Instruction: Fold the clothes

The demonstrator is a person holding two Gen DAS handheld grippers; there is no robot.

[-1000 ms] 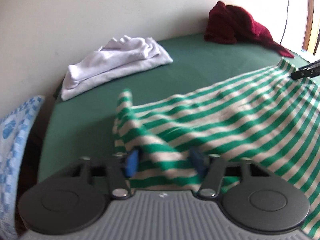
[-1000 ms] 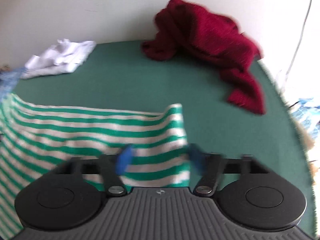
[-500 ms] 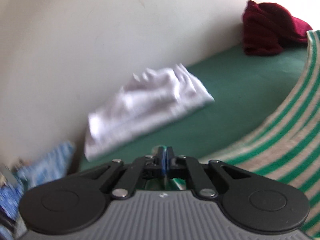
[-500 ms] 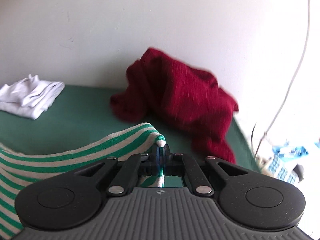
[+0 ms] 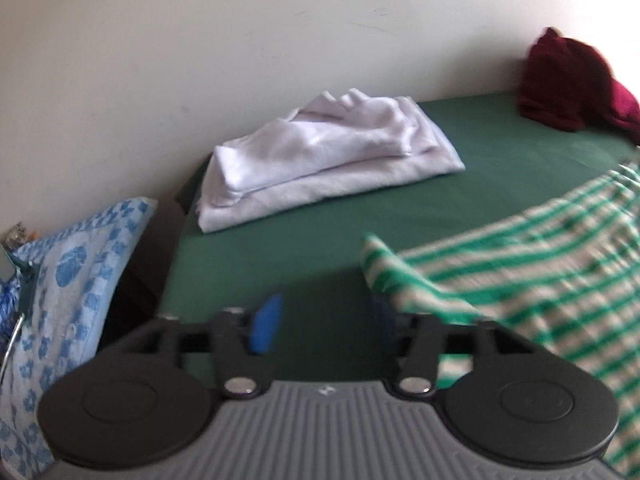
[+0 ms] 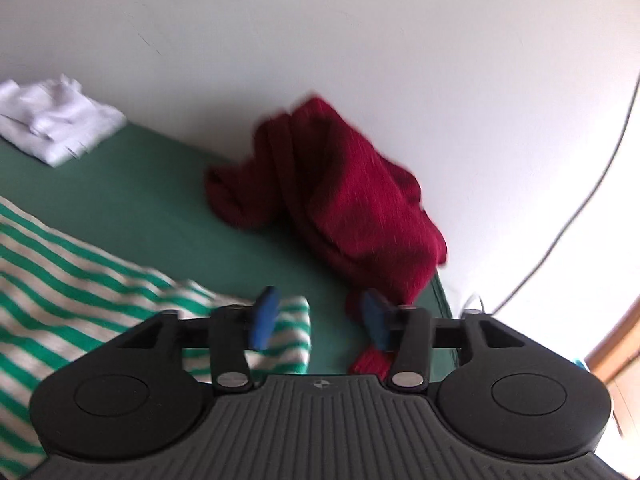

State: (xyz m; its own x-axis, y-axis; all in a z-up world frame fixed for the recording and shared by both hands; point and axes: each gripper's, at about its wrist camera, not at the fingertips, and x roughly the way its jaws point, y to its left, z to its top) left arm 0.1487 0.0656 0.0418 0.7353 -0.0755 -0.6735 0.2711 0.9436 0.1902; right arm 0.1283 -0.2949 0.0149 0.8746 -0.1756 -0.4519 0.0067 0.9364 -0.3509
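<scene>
1. Both grippers gape, holding nothing: left gripper (image 5: pixel 324 326), right gripper (image 6: pixel 320 320).
2. Striped garment (image 5: pixel 520 272) lies on green desk (image 5: pixel 320 216), its edge draped over left gripper's right finger.
3. White folded cloth (image 5: pixel 328 156) and red sweater (image 6: pixel 340 200) sit by wall.

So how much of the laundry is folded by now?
Done: the white garment lies folded in a neat stack on the green surface. In hand: nothing is gripped. The left gripper and right gripper both have open jaws beside the striped garment, which lies spread out, its fold unfinished. Left: the dark red garment sits crumpled against the wall.
</scene>
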